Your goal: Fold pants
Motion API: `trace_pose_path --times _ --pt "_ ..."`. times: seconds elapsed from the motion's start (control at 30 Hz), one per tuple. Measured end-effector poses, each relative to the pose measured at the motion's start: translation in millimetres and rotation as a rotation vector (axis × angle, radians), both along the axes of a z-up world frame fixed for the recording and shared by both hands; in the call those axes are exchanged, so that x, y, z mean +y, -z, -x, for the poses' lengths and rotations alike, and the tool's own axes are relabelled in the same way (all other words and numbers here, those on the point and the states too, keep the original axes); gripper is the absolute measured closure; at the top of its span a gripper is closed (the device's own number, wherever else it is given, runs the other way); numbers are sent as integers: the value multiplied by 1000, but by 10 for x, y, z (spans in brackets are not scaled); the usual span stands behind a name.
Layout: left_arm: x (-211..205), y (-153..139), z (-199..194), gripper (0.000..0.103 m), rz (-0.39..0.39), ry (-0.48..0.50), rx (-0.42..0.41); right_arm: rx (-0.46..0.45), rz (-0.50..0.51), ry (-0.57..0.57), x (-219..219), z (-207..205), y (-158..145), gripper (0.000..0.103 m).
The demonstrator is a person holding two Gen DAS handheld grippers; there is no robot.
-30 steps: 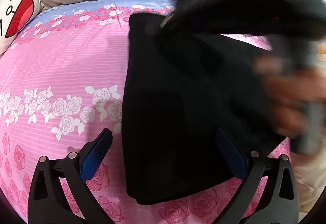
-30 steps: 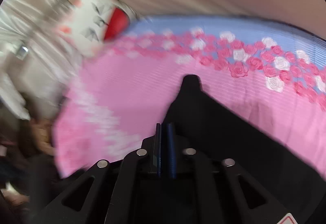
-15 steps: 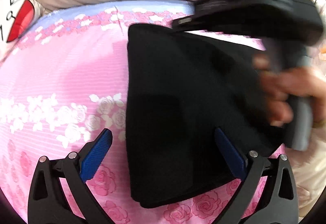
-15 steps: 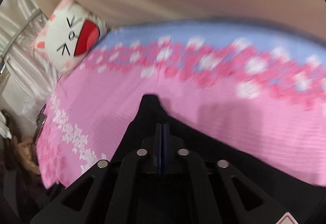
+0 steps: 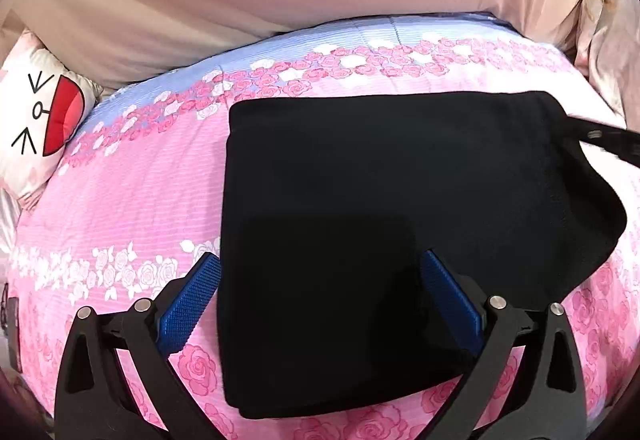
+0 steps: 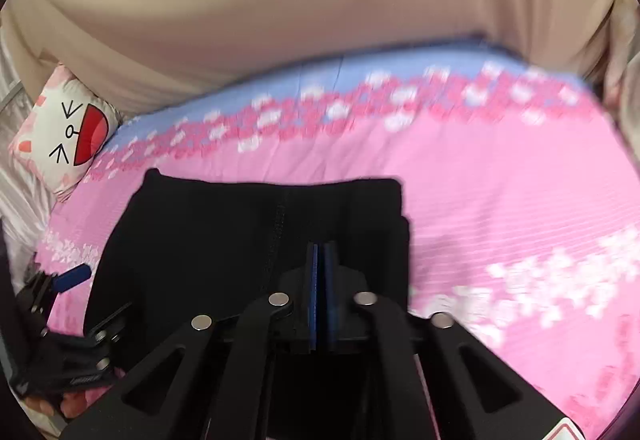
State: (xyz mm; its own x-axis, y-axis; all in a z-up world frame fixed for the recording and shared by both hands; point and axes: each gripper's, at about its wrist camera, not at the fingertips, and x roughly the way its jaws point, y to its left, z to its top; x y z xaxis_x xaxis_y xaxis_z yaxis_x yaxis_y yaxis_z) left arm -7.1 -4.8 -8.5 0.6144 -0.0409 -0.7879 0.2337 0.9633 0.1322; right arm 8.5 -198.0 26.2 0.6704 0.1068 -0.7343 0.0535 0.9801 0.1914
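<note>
- The pants (image 5: pixel 360 208) lie folded in a black block on the bed (image 5: pixel 132 200), filling the centre and reaching toward 3 o'clock.
- The left gripper (image 5: pixel 320 288) hovers at 6 o'clock, its blue fingers (image 5: pixel 188 304) spread wide, one on each side of the near fold, gripping nothing.
- The right gripper (image 6: pixel 322 272) has its fingers pressed together over the pants' edge; whether cloth is pinched, I cannot tell.
- A cat pillow (image 5: pixel 36 128) sits at 9 o'clock.
</note>
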Motion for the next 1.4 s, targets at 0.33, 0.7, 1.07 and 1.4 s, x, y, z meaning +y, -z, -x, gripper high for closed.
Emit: trace_pose_path --times 0.33,0.7,1.07,1.4 --pt "-69 18 60 5 -36 -33 7 35 -66 40 -224 451 195 94" --pt "81 35 107 5 -7 -48 29 59 -119 -8 -196 821 350 74" --pt "140 37 114 5 12 -48 45 78 -136 -25 -235 803 428 85" --pt "198 60 127 5 48 -39 56 70 -215 6 -427 927 424 89"
